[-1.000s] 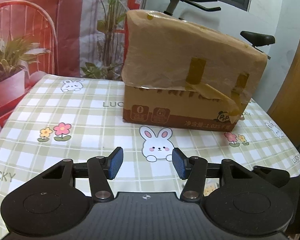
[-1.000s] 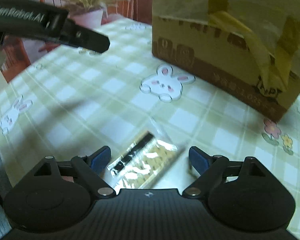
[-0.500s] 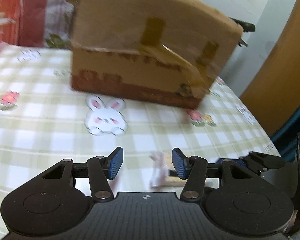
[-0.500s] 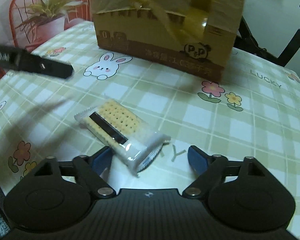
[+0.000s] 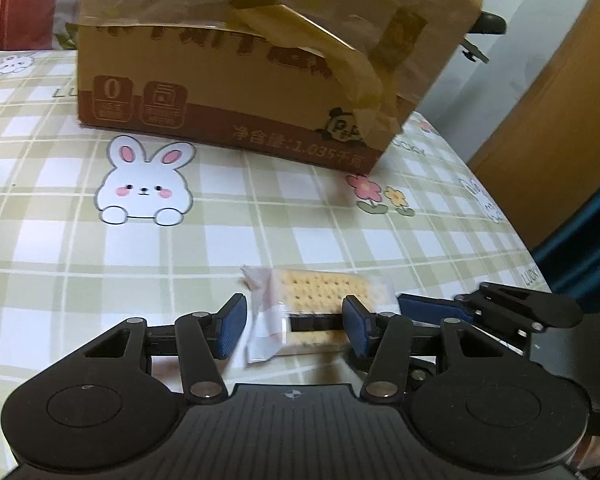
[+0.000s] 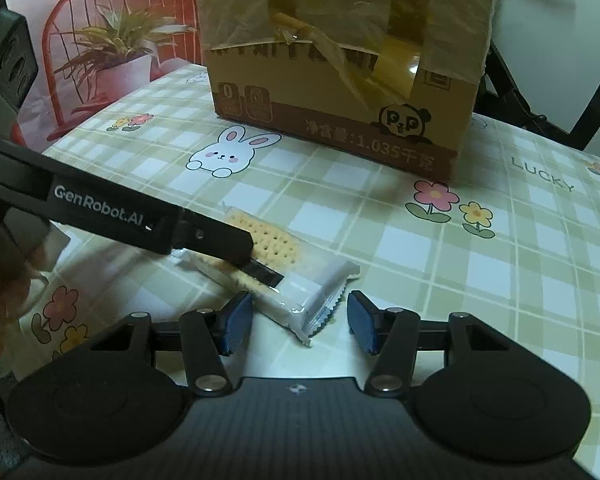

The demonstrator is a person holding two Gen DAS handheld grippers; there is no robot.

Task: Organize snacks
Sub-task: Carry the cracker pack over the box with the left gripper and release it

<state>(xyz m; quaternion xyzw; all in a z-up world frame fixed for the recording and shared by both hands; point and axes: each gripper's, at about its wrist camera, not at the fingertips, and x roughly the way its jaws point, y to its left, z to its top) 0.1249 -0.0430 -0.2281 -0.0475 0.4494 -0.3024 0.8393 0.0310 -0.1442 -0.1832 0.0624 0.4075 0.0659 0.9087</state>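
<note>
A clear-wrapped cracker pack (image 5: 320,304) lies flat on the checked tablecloth, also in the right wrist view (image 6: 284,272). My left gripper (image 5: 294,330) is open, its fingers on either side of one end of the pack. My right gripper (image 6: 296,322) is open around the other end; its finger (image 5: 432,312) shows in the left wrist view just right of the pack. The left gripper's finger (image 6: 204,236) lies across the pack in the right wrist view. A taped cardboard box (image 5: 260,68) stands behind the pack, also in the right wrist view (image 6: 340,64).
The tablecloth (image 5: 80,248) has rabbit and flower prints. A potted plant (image 6: 120,52) and a red chair (image 6: 84,12) stand beyond the table's left edge. An exercise bike (image 6: 560,92) is behind the box. The table's right edge (image 5: 532,256) drops off near a wooden door.
The left gripper swung right and down until its fingers straddle the pack. The right gripper came closer around the pack's other end. Both stayed open.
</note>
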